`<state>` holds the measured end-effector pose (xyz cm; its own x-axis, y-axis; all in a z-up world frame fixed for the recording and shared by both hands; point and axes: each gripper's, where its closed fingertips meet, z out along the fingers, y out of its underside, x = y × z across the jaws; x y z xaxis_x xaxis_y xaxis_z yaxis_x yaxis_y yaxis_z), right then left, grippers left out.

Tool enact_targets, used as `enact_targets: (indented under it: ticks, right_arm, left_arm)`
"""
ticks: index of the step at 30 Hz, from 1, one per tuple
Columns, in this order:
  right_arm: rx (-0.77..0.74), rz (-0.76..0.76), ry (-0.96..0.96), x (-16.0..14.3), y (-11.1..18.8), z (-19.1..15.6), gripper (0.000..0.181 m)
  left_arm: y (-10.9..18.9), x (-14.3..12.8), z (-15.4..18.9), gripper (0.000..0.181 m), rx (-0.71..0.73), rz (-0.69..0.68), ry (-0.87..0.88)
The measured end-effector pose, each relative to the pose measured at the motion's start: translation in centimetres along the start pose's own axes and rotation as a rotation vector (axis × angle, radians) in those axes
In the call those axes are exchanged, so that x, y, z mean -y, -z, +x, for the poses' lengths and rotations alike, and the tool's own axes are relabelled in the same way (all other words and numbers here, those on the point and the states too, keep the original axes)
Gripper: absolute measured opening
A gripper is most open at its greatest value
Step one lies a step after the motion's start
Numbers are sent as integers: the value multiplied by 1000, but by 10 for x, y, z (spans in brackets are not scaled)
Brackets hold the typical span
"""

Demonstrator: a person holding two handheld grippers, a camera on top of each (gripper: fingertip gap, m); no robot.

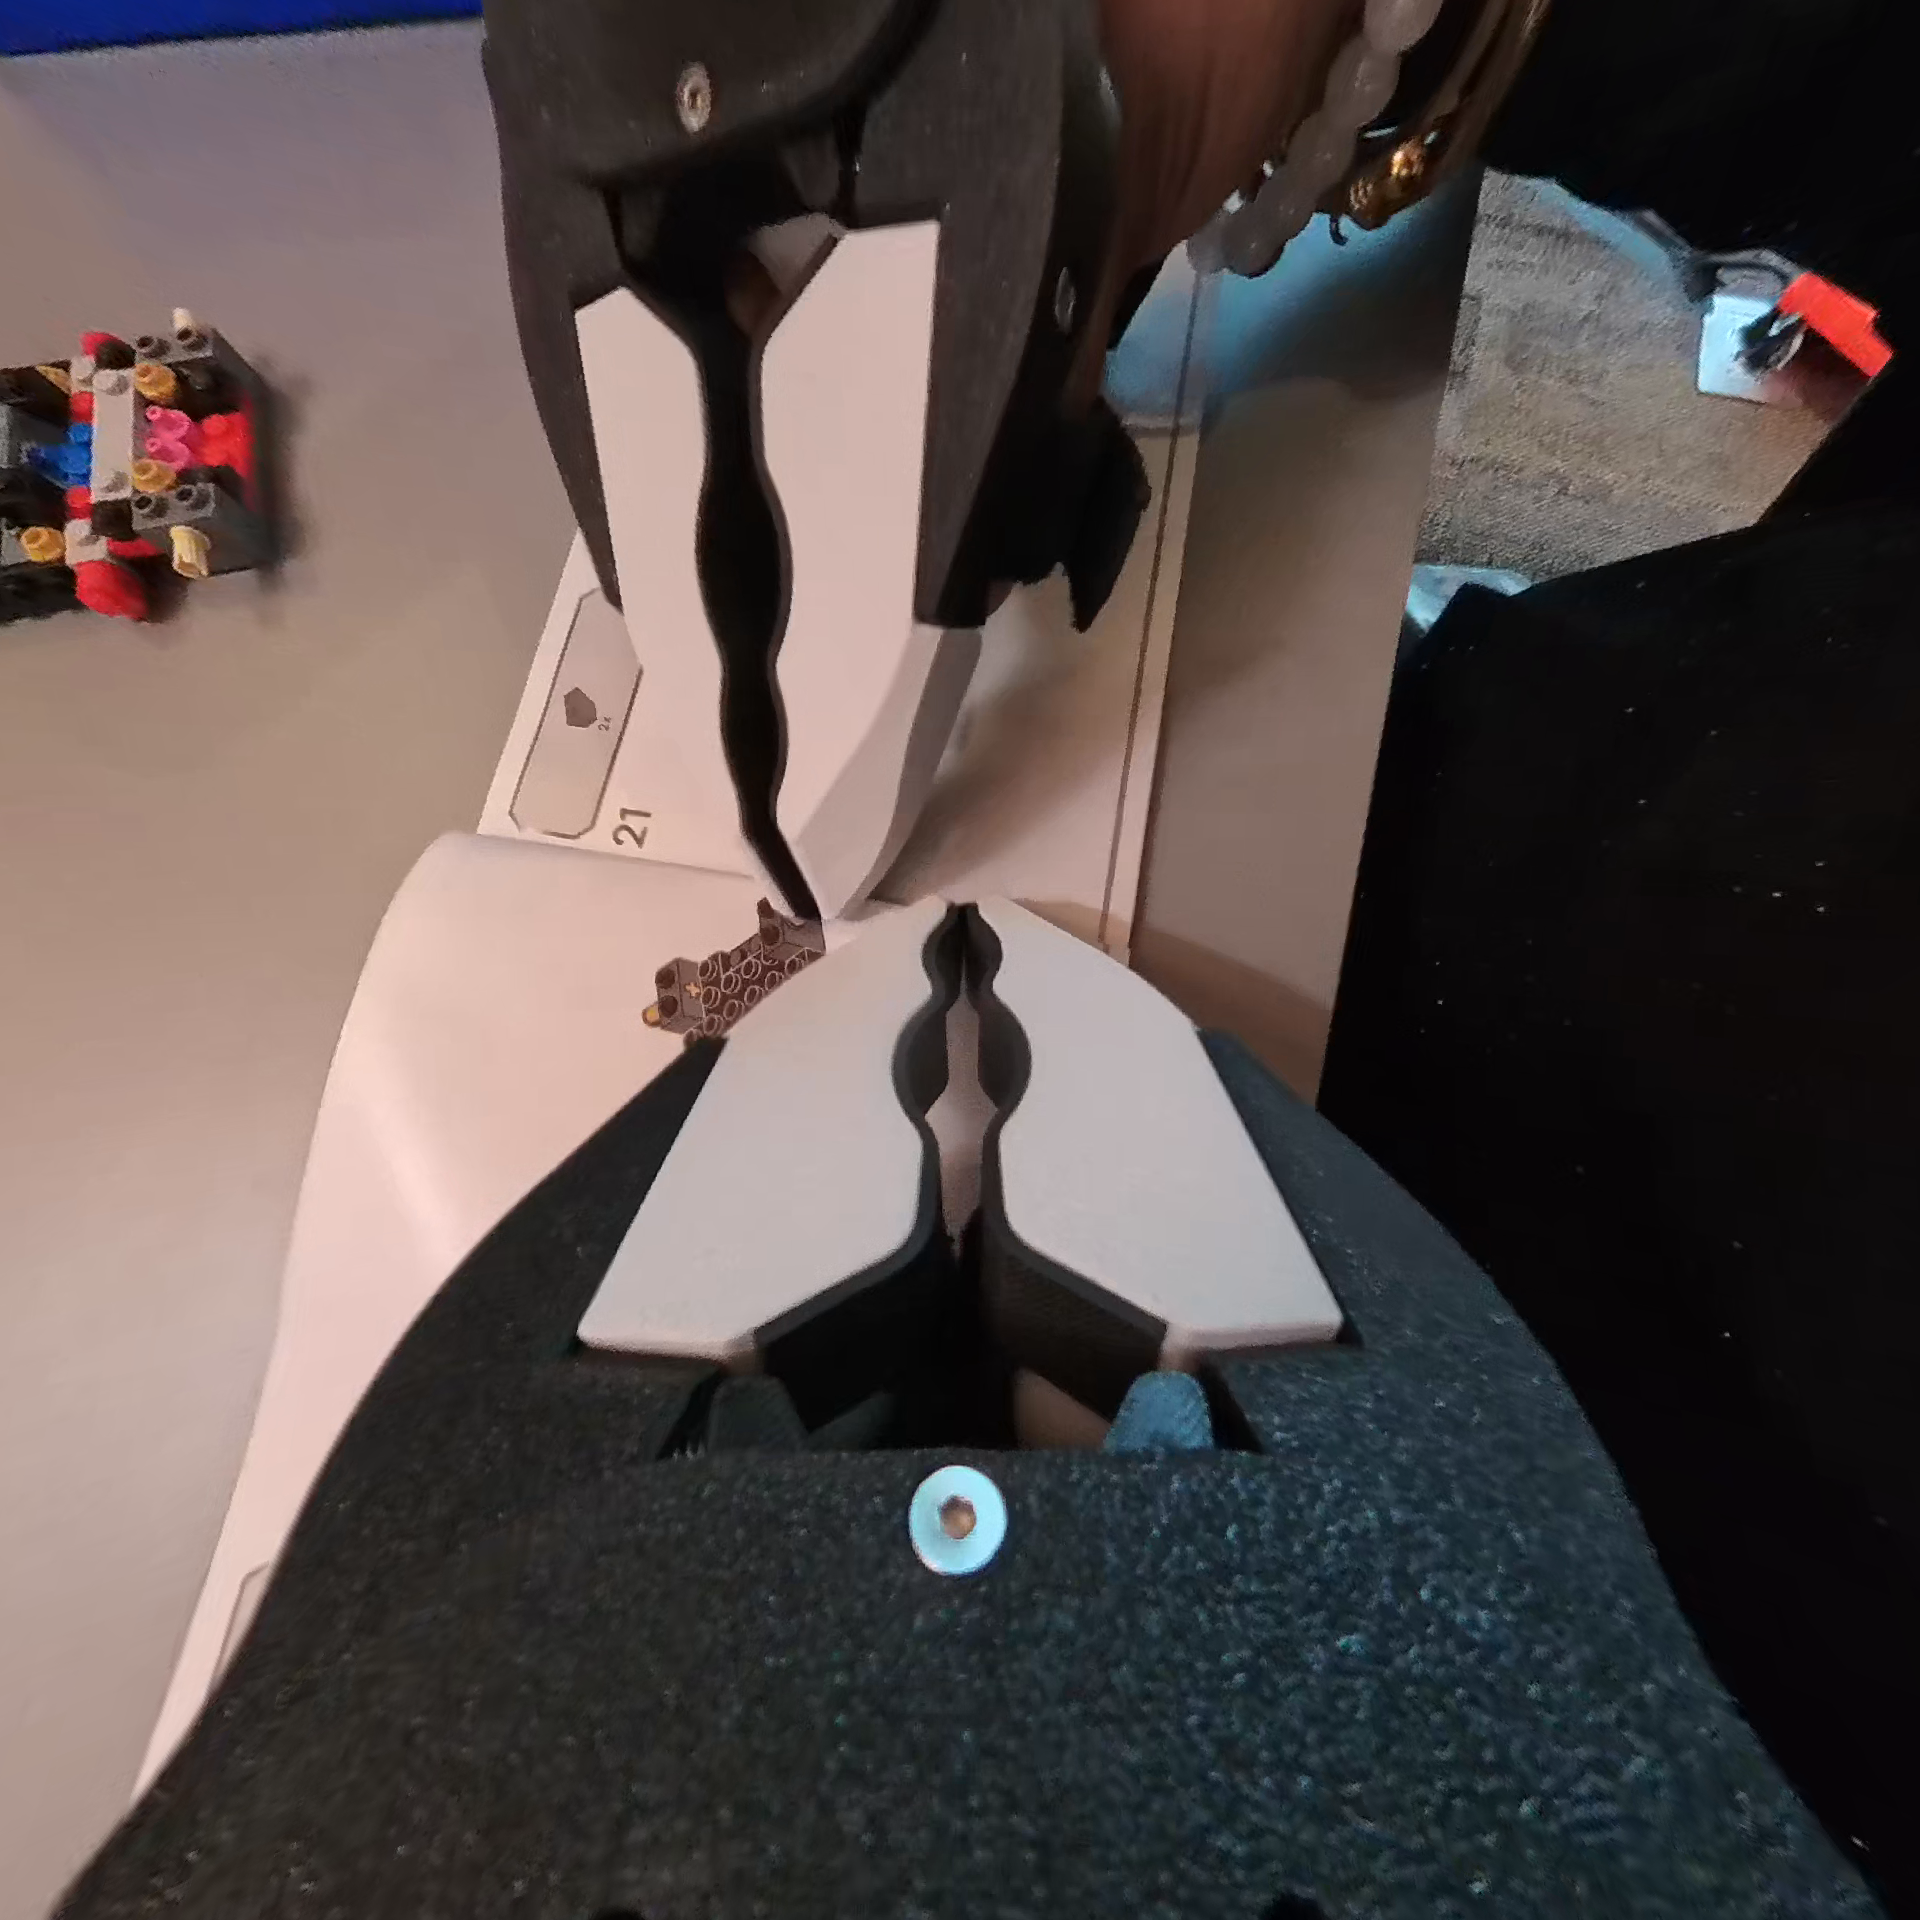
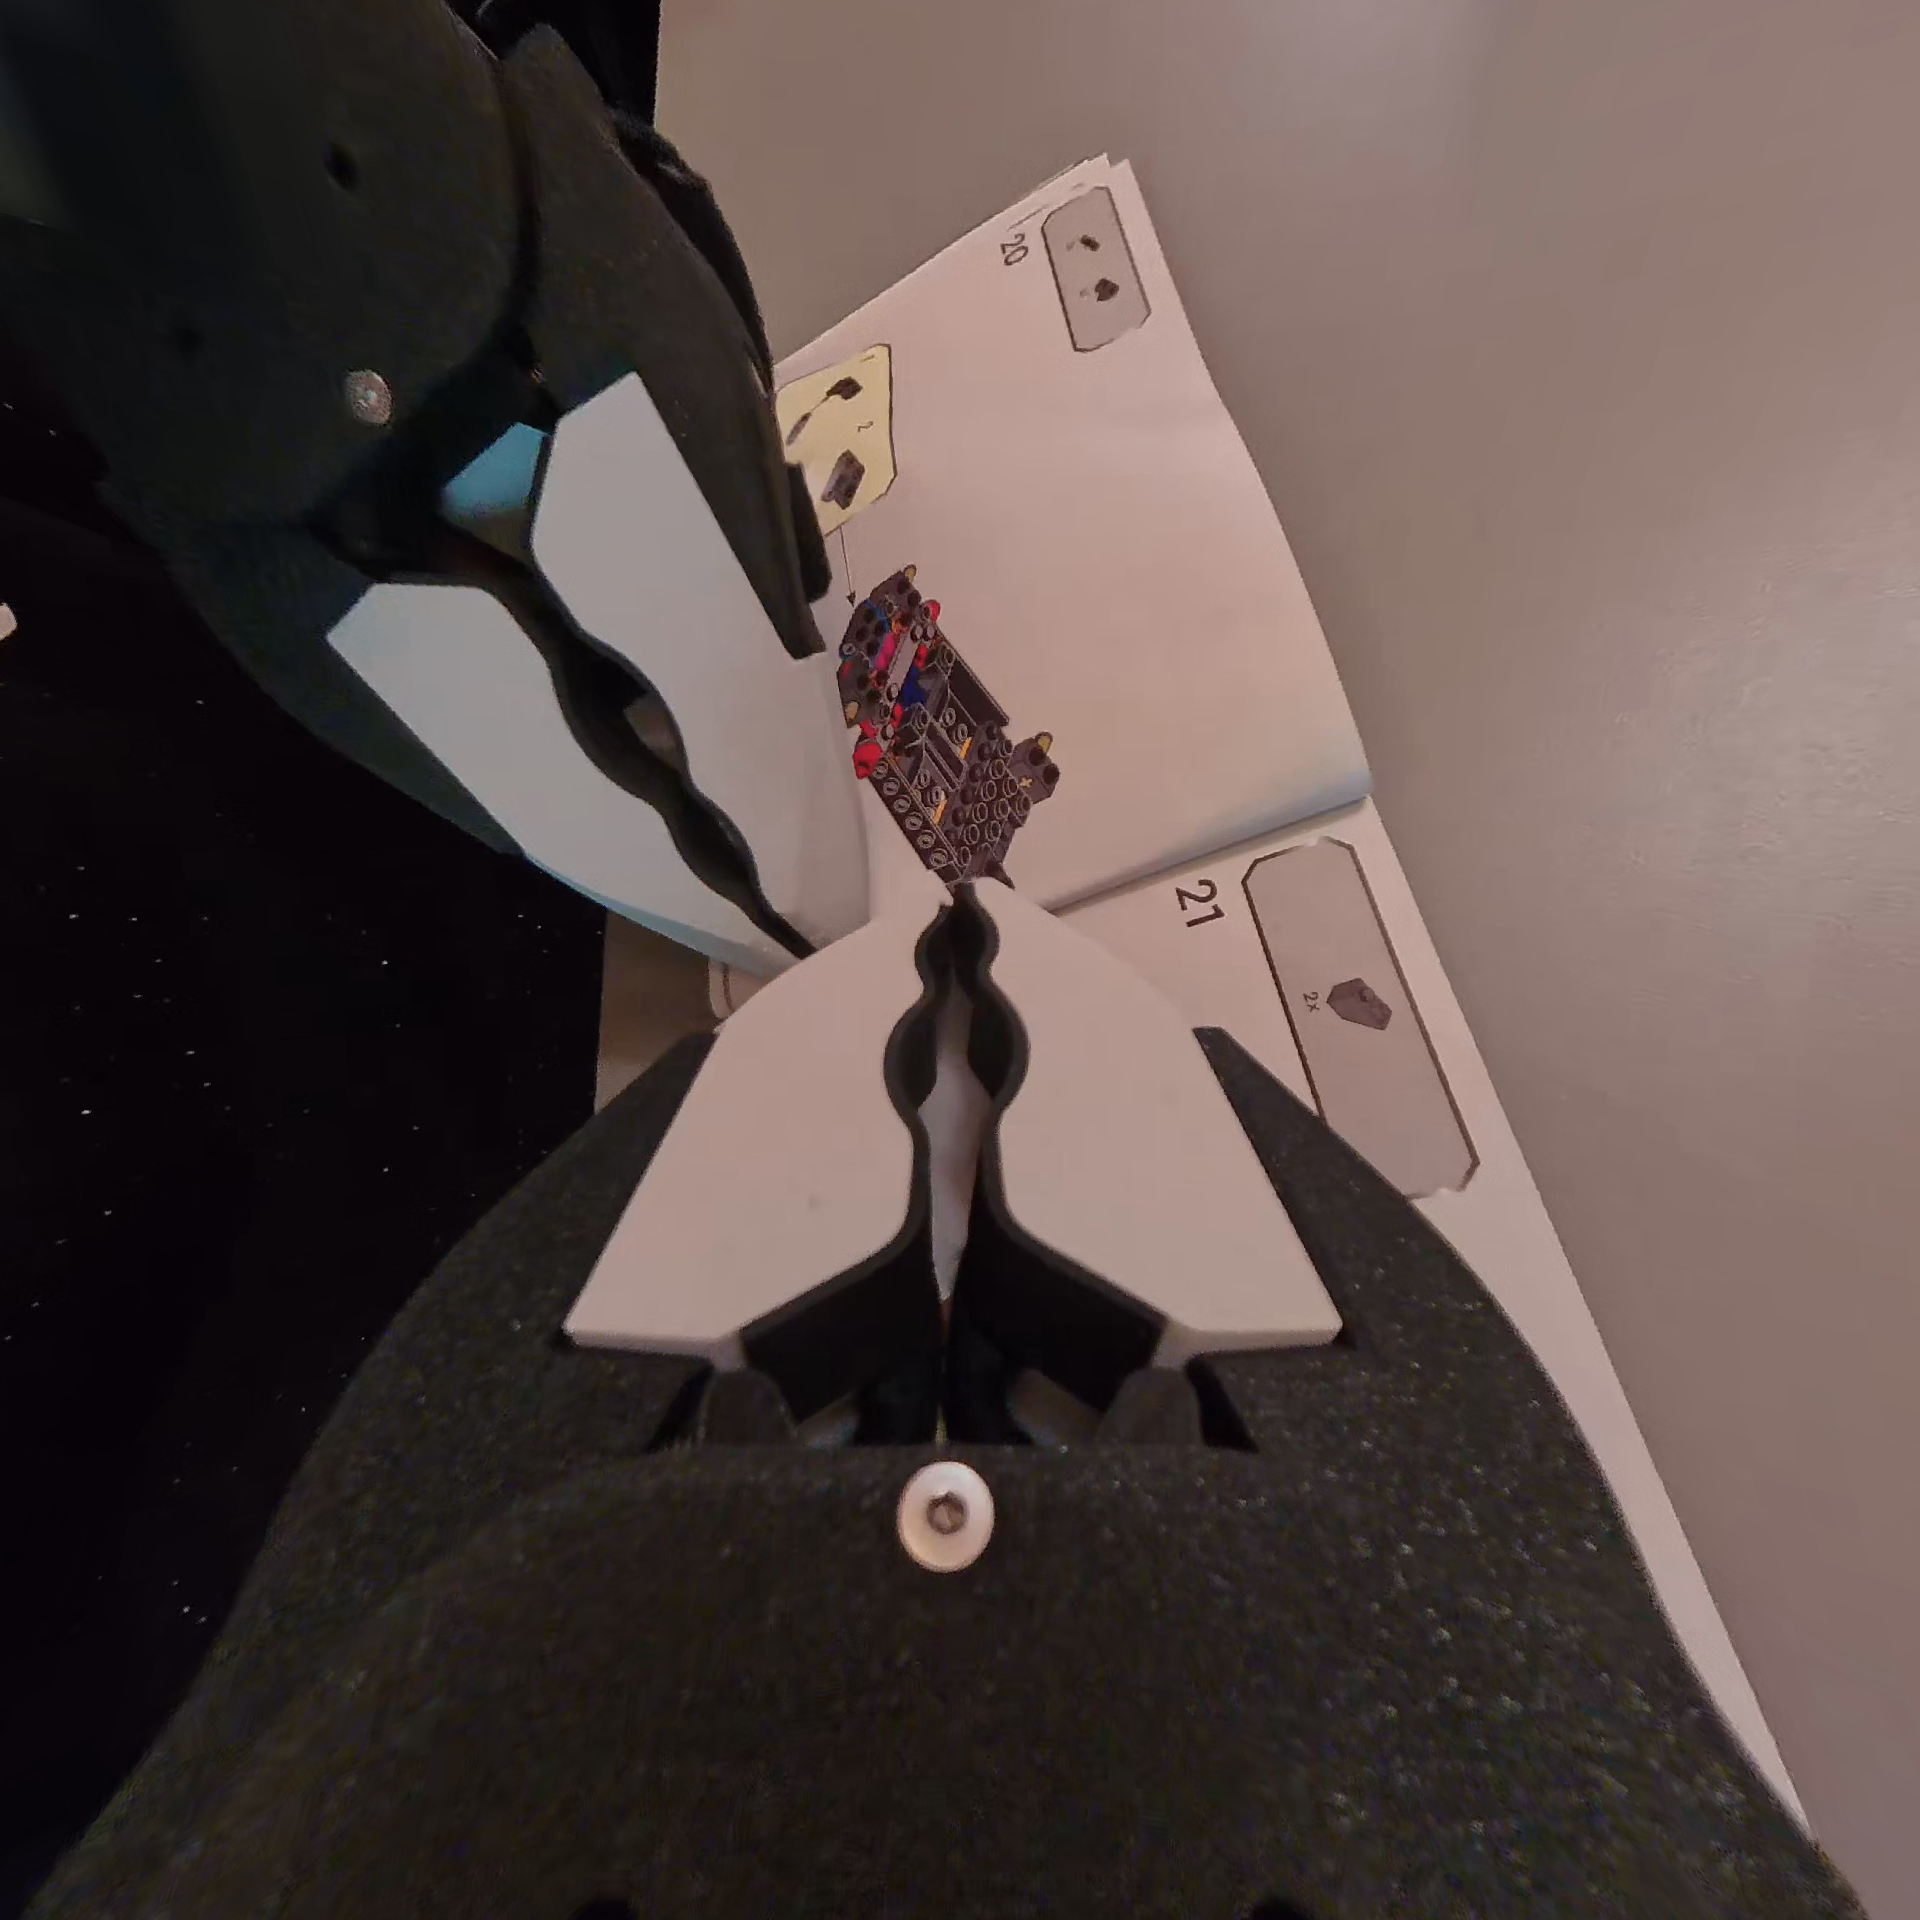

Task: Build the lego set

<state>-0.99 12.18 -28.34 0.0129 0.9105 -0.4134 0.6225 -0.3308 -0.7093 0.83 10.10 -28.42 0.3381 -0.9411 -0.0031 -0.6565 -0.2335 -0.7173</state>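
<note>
An open instruction booklet (image 2: 1101, 540) lies on the grey table; it also shows in the left wrist view (image 1: 540, 987), where one page curls upward. My left gripper (image 1: 961, 914) is shut with its tips at the booklet's near edge by the fold. My right gripper (image 2: 961, 899) is shut too, with its tips on the booklet at the fold. The two grippers' tips nearly touch; the right one (image 1: 805, 904) comes in from above in the left wrist view, and the left one (image 2: 790, 945) from the upper left in the right wrist view. I cannot tell if either pinches a page. A partly built lego model (image 1: 125, 468) stands far left.
The table (image 1: 260, 779) ends at the right, where black cloth (image 1: 1621, 1039) hangs close by. Beyond it is carpeted floor (image 1: 1579, 343) with a small white and red object (image 1: 1787, 332). A wrist with a bead bracelet (image 1: 1320, 145) is behind the right gripper.
</note>
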Motion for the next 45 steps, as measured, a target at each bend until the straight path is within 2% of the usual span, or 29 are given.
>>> enact_targets:
  ticks: [1,10,22,27,30,32,34,36,38,41,45]
  right_arm:
    - [9,3,-5,0,0,0,0]
    - [45,-44,-86,-4,-4,-5,0]
    - [-78,31,-137,30,-1,57,0]
    - [-118,67,-85,36,2,61,0]
    - [-137,178,-105,44,23,51,0]
    - [-145,190,-126,37,33,37,0]
    - [-111,194,-165,29,32,16,0]
    - [-61,161,-201,19,21,-2,0]
    - [-41,128,-233,13,11,-8,0]
    - [-55,117,-259,9,3,-4,0]
    - [-78,80,-280,1,-2,4,0]
  left_arm:
    - [0,0,0,0,-4,11,-2]
    - [-1,-2,0,0,-25,59,14]
    - [0,-2,-1,0,-7,62,7]
    - [0,-1,0,0,-25,67,26]
    - [15,11,-6,0,-49,134,97]
    - [41,31,-25,0,-6,227,119]
    - [58,40,-54,0,80,240,101]
    - [52,41,-70,0,71,184,71]
    - [33,41,-66,0,-32,154,36]
    - [8,27,-64,0,-69,77,-32]
    - [-10,5,-51,0,-150,13,-17]
